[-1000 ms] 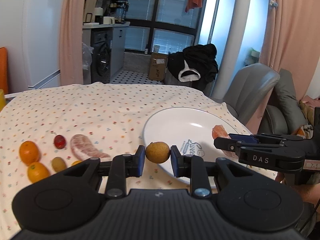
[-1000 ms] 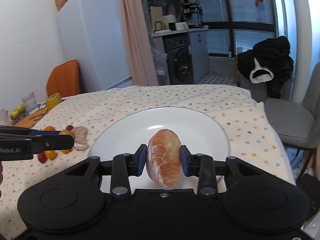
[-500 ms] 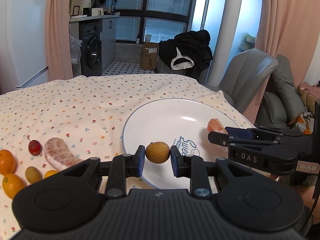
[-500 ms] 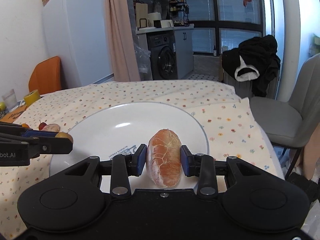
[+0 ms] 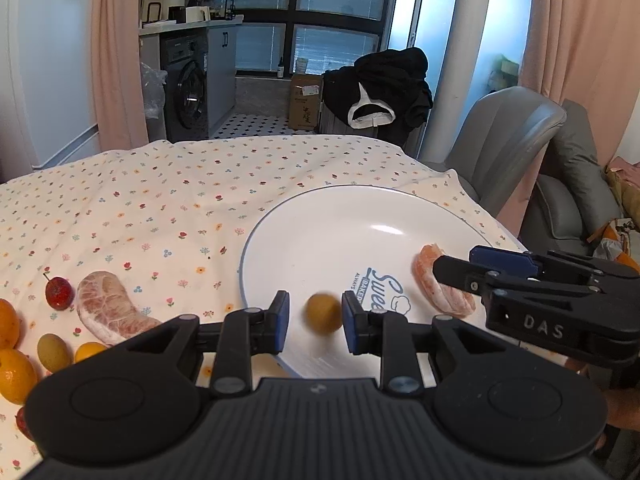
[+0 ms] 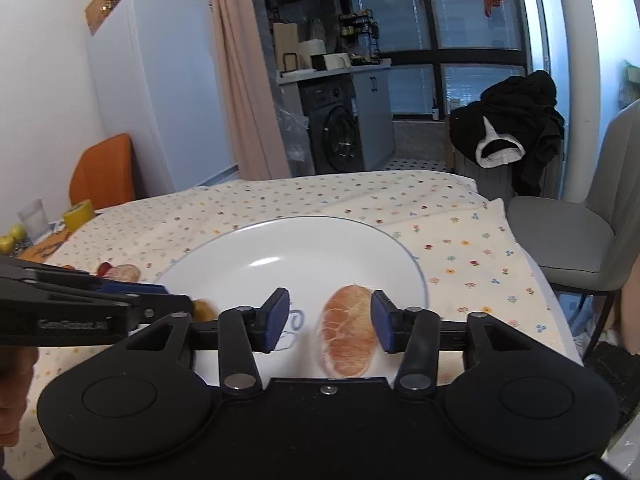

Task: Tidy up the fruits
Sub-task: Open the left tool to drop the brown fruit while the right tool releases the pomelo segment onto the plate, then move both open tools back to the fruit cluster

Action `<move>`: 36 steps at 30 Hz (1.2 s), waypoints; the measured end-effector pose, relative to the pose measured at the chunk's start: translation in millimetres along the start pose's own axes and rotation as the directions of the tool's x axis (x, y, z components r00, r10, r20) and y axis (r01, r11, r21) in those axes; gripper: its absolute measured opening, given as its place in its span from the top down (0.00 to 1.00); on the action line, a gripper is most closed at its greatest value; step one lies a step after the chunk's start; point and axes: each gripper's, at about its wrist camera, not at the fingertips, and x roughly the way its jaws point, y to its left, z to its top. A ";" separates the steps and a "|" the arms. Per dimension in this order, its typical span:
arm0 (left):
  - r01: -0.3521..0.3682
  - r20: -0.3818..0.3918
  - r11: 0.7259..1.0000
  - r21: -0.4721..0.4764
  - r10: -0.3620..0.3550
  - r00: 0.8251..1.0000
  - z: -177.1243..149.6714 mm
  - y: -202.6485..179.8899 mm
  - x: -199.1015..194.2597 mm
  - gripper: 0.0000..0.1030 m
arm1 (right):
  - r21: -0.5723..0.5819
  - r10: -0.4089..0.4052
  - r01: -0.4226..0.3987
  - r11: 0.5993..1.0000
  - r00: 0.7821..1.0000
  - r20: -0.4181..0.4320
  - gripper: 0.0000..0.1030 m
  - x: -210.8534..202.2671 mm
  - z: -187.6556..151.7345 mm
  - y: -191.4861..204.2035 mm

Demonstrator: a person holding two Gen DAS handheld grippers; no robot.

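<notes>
- Left wrist view: your left gripper (image 5: 311,319) has its jaws parted with a gap beside the small yellow-brown fruit (image 5: 322,314), which looks blurred over the near rim of the plate (image 5: 320,240). It grips nothing.
- Your right gripper (image 6: 329,321) is wide open, and the peeled citrus segment (image 6: 349,330) sits free on the plate by the right pad.
- Back both grippers straight off, low and slow, so neither pad nudges the fruit.
- Fetch the next piece from the tablecloth (image 5: 160,200).

Daylight from windows, glare on plate (image 5: 384,229), fruit motion-blurred, fisheye edges
</notes>
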 end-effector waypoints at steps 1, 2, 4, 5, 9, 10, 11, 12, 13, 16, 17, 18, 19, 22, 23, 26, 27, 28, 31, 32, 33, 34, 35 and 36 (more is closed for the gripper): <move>-0.002 0.001 1.000 0.000 0.002 1.000 -0.1 0.3 -1.3 0.74 | -0.001 0.005 -0.005 1.000 1.000 0.000 0.51 -0.7 -0.2 1.4; -0.003 0.002 1.000 -0.002 0.003 1.000 -0.3 1.0 -3.0 0.74 | 0.000 0.008 -0.008 1.000 1.000 0.000 0.50 -1.4 -0.5 2.6; -0.008 0.008 1.000 -0.006 0.008 1.000 -0.8 3.1 -8.2 0.74 | 0.001 0.011 -0.011 1.000 1.000 0.002 0.45 -2.6 -0.9 5.3; -0.011 0.011 1.000 -0.006 0.011 1.000 -1.0 4.1 -11.1 0.72 | 0.002 0.011 -0.011 1.000 1.000 0.005 0.43 -3.7 -1.2 6.7; -0.018 0.011 1.000 -0.018 0.018 1.000 -1.7 10.7 -22.5 0.71 | 0.013 0.018 -0.019 1.000 1.000 0.023 0.24 -8.0 -1.6 13.2; -0.019 0.010 1.000 -0.024 0.020 1.000 -1.7 12.7 -25.6 0.70 | 0.015 0.019 -0.020 1.000 0.999 0.029 0.17 -9.2 -1.5 15.4; -0.022 0.009 0.999 -0.030 0.022 1.000 -2.0 14.9 -28.8 0.67 | 0.014 0.018 -0.018 1.000 0.999 0.036 0.14 -10.6 -1.4 18.1; -0.025 0.010 0.999 -0.036 0.025 1.000 -2.6 17.1 -32.3 0.64 | 0.012 0.015 -0.015 1.000 0.999 0.041 0.08 -12.2 -1.2 21.0; -0.025 0.011 0.999 -0.041 0.026 1.000 -3.5 19.5 -35.8 0.55 | 0.010 0.008 -0.008 1.000 0.999 0.045 0.02 -13.8 -0.7 23.6; -0.021 0.022 0.998 -0.067 0.023 0.999 -7.3 29.8 -45.7 0.39 | 0.003 -0.001 0.001 1.000 0.999 0.052 0.00 -17.3 0.2 31.1; -0.020 0.023 0.997 -0.076 0.022 1.000 -8.0 33.4 -48.0 0.33 | 0.005 0.002 -0.002 1.000 0.999 0.051 0.00 -18.0 0.3 33.1; -0.017 0.021 0.996 -0.083 0.019 1.000 -8.7 36.7 -50.4 0.30 | 0.012 0.001 -0.002 1.000 0.999 0.052 0.00 -18.6 0.4 34.7; -0.020 0.020 0.996 -0.086 0.021 1.000 -9.4 39.7 -52.3 0.24 | 0.021 0.002 -0.003 1.000 0.999 0.052 0.00 -19.2 0.2 36.0; -0.054 0.039 0.995 -0.088 0.057 0.998 -12.1 47.0 -60.9 0.19 | 0.044 -0.001 -0.001 0.999 0.999 0.052 0.00 -19.3 -0.2 40.2; -0.065 0.048 0.994 -0.093 0.069 0.996 -13.0 49.8 -64.2 0.18 | 0.048 -0.006 0.004 0.999 0.999 0.052 0.00 -19.9 0.0 41.7; -0.081 0.059 0.989 -0.128 0.089 0.994 -15.9 59.7 -73.4 0.15 | 0.051 -0.011 0.008 0.999 0.998 0.064 0.00 -23.0 0.3 47.1; -0.086 0.060 0.987 -0.138 0.095 0.994 -16.7 63.4 -76.4 0.14 | 0.050 -0.009 0.005 0.999 0.997 0.070 0.00 -24.4 0.6 48.8; -0.092 0.061 0.985 -0.144 0.102 0.993 -17.5 66.4 -79.3 0.14 | 0.049 -0.005 0.001 0.999 0.997 0.077 0.00 -26.0 0.7 50.6; -0.116 0.071 0.982 -0.148 0.127 0.989 -19.3 74.2 -87.9 0.12 | 0.046 0.016 -0.020 0.999 0.996 0.091 0.00 -31.0 0.7 56.5; -0.121 0.075 0.981 -0.153 0.134 0.988 -19.7 77.5 -90.6 0.12 | 0.045 0.023 -0.027 0.999 0.996 0.092 0.00 -32.0 1.0 58.4; -0.127 0.078 0.979 -0.161 0.140 0.987 -20.6 81.3 -93.3 0.12 | 0.044 0.028 -0.033 0.998 0.995 0.092 0.00 -32.7 1.0 60.5; -0.133 0.081 0.977 -0.170 0.148 0.986 -21.3 84.5 -95.7 0.12 | 0.044 0.034 -0.038 0.998 0.995 0.092 0.00 -33.2 0.8 62.8; -0.138 0.084 0.974 -0.179 0.155 0.984 -22.3 88.0 -98.5 0.12 | 0.039 0.040 -0.044 0.998 0.995 0.087 0.00 -33.4 0.6 65.3; -0.142 0.087 0.972 -0.189 0.161 0.983 -23.7 91.4 -101.2 0.11 | 0.029 0.048 -0.050 0.998 0.996 0.080 0.00 -33.2 0.4 68.2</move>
